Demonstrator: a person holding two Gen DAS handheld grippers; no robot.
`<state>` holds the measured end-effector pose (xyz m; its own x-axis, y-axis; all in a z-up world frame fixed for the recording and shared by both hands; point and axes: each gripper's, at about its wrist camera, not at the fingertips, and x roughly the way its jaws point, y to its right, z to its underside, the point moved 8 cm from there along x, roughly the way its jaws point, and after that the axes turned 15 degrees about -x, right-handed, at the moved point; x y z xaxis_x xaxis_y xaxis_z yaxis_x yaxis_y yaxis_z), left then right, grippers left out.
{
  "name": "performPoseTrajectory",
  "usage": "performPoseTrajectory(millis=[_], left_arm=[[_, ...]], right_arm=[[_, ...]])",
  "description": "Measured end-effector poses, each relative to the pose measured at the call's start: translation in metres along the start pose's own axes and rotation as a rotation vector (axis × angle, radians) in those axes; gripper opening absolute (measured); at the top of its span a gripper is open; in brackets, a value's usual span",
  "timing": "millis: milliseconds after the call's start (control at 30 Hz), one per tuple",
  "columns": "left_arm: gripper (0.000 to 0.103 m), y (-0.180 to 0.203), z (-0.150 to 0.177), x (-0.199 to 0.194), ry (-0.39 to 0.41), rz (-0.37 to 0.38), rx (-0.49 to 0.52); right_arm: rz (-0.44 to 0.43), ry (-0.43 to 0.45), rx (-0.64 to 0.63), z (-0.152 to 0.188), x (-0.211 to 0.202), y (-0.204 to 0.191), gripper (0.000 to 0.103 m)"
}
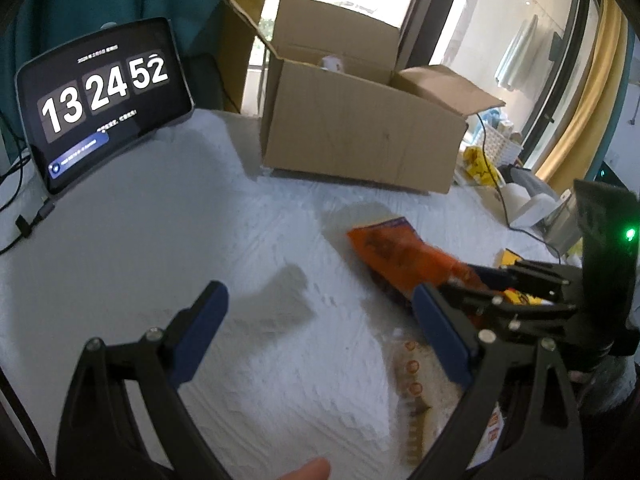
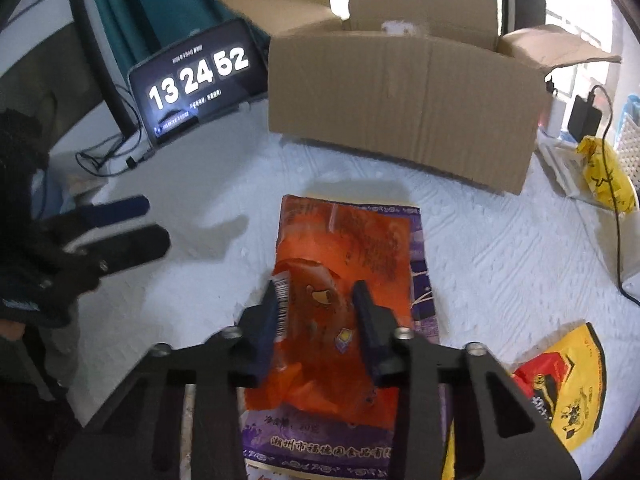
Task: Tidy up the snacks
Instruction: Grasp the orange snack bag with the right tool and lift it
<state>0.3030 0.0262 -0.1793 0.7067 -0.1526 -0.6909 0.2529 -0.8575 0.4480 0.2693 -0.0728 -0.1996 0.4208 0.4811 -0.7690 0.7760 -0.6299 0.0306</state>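
White textured cloth covers the surface [image 2: 500, 248]. At its far side stands an open cardboard box [image 2: 400, 100], with a tablet clock [image 2: 198, 80] to its left. Near the middle, an orange snack packet [image 2: 360, 240] is gripped by the jaws of the right gripper [image 2: 316, 300]. At left, the left gripper [image 1: 320, 320] hovers, jaws wide apart. A yellow packet [image 2: 568, 392] lies near right.

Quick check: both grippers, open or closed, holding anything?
Left gripper: open, empty, above the bed.
Right gripper: closed on the orange snack bag.
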Motion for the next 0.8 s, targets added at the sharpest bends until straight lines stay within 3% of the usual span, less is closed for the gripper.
performPoseTrajectory(millis=[367,800], left_arm=[[0.095,0.037,0.012,0.012,-0.056,0.003,0.063],[0.095,0.119,0.055,0.066,-0.24,-0.001,0.194]], right_arm=[[0.055,0.149,0.068,-0.002,-0.062,0.041,0.032],[0.087,0.224,0.196,0.041,-0.097,0.106,0.032]])
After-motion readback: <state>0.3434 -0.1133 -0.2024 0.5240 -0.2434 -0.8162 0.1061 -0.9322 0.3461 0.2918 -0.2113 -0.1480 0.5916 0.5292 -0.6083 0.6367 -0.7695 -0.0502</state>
